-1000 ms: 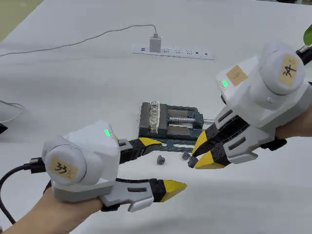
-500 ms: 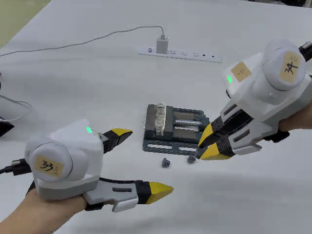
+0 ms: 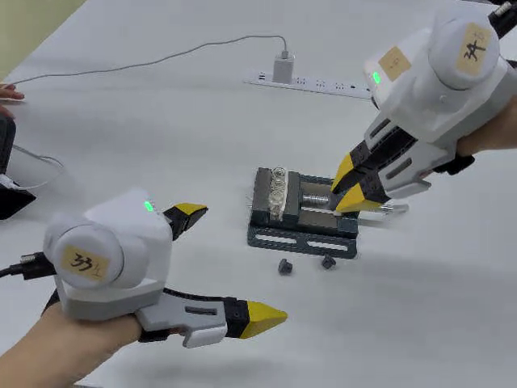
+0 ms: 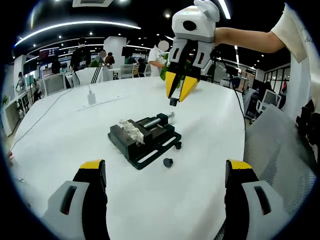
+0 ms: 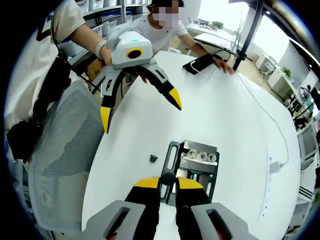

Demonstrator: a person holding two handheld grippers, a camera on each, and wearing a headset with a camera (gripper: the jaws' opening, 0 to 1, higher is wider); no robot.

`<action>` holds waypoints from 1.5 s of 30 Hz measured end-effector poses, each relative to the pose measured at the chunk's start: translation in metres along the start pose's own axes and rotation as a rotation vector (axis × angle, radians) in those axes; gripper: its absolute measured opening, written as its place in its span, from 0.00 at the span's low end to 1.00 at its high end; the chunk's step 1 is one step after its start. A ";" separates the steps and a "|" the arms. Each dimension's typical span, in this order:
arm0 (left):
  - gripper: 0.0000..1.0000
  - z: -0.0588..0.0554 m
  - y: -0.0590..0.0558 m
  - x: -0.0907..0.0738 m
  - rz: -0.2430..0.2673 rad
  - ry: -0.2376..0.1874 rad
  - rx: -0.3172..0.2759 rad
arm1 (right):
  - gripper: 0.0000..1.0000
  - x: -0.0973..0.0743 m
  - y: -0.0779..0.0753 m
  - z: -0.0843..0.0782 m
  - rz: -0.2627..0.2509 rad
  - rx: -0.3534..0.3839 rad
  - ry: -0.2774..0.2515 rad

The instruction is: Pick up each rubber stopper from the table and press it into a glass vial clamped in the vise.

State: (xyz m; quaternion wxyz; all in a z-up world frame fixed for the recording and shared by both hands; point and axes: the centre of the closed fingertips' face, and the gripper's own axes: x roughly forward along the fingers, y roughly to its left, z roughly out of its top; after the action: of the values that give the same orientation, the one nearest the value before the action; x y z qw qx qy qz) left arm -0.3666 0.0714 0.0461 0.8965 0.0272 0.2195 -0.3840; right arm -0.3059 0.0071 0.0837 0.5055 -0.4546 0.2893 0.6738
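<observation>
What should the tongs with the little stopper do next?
Probably shift the right tongs sideways until they are over the clear glass vials in the black metal vise. They grip a small dark rubber stopper and hover beside the vials, not above.

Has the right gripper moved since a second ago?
Yes. The right gripper has lifted from the table in front of the vise to above its screw end, shut on a stopper.

We see a smooth, matt white table. The vise looks like dull dark metal, its screw bright steel. The vials are clear, glossy glass. The stopper in the right gripper looks like matt dark rubber. That gripper and the left gripper have smooth white plastic shells.
</observation>
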 end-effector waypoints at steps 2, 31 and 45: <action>0.99 -0.001 0.001 0.000 0.003 0.002 0.002 | 0.07 0.001 -0.007 0.000 -0.006 -0.020 0.008; 0.98 -0.002 0.019 -0.005 0.022 0.003 -0.045 | 0.06 0.040 -0.088 0.012 0.044 -0.308 0.148; 0.97 -0.001 0.021 -0.007 0.027 0.006 -0.059 | 0.06 0.057 -0.090 0.013 0.073 -0.285 0.168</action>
State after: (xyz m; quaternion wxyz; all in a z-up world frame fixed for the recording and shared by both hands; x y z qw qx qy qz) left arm -0.3564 0.0916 0.0457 0.9013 0.0050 0.2331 -0.3650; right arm -0.2296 0.0707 0.0432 0.3852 -0.5657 0.2482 0.6855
